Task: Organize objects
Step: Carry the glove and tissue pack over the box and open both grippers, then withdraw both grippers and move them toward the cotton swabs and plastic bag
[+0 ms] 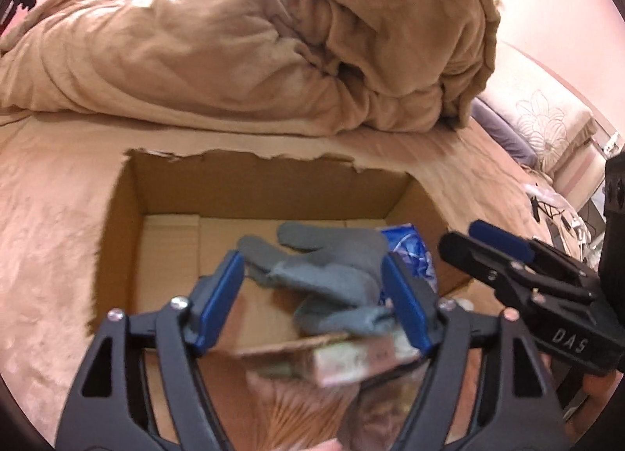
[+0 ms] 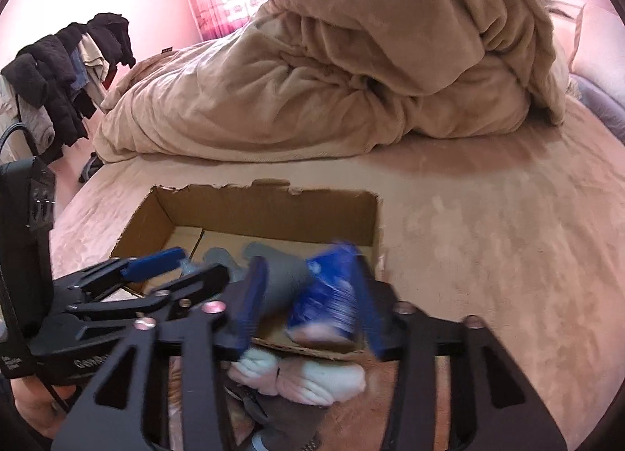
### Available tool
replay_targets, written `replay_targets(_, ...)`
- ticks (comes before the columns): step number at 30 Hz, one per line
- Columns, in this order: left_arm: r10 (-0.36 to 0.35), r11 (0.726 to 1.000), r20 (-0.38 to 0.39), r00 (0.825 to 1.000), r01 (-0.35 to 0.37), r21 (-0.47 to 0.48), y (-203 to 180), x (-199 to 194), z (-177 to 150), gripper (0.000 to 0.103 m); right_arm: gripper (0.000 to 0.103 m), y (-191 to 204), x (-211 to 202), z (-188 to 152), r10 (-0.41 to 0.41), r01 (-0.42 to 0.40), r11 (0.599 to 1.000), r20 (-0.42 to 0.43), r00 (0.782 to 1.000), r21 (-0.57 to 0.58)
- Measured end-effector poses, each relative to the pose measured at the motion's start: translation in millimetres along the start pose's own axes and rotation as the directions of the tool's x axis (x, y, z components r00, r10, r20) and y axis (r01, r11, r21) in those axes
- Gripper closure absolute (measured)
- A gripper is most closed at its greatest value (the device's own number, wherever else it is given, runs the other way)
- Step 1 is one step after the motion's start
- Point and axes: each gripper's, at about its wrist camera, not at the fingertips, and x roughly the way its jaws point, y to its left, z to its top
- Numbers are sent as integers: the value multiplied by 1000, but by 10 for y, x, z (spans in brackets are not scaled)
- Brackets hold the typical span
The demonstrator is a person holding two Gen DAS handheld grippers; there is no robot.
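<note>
An open cardboard box (image 1: pixel 129 216) (image 2: pixel 269 208) sits on the bed. Inside lie a grey glove (image 1: pixel 332 267) (image 2: pixel 281 267) and a blue packet (image 1: pixel 410 247) (image 2: pixel 328 294). My left gripper (image 1: pixel 312 302) is open above the box's near side, the glove between its blue pads, not pinched. A blurred flat packet (image 1: pixel 351 361) lies just under it at the box's near edge. My right gripper (image 2: pixel 308 294) is open over the box's right end, with the blue packet between its pads; it also shows in the left wrist view (image 1: pixel 480 244). White socks (image 2: pixel 308 376) lie below it.
A heaped tan duvet (image 1: pixel 254 44) (image 2: pixel 351 72) fills the bed behind the box. Pillows (image 1: pixel 539 126) lie at the right. Clothes hang on a rack (image 2: pixel 66 72) at the left. Cables (image 1: pixel 554 208) lie off the bed's right edge.
</note>
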Motion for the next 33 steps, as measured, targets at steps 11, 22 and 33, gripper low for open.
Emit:
replay_targets(11,54,999,63,997,-54,-9,-21,-1015,-459,12,37,105,-767,-190,-20,19,1000,50,999,10)
replay_targets(22,93,995,109,990,-94,12,-58,-1804,-912,11,35,386,-1612,-560,1,3,999,97,995,-39)
replay_targets(33,127,992,103,986,-128,4,81,-2003,-1312,11,35,459,-1855,-892,-10,16,996,77,997,-85)
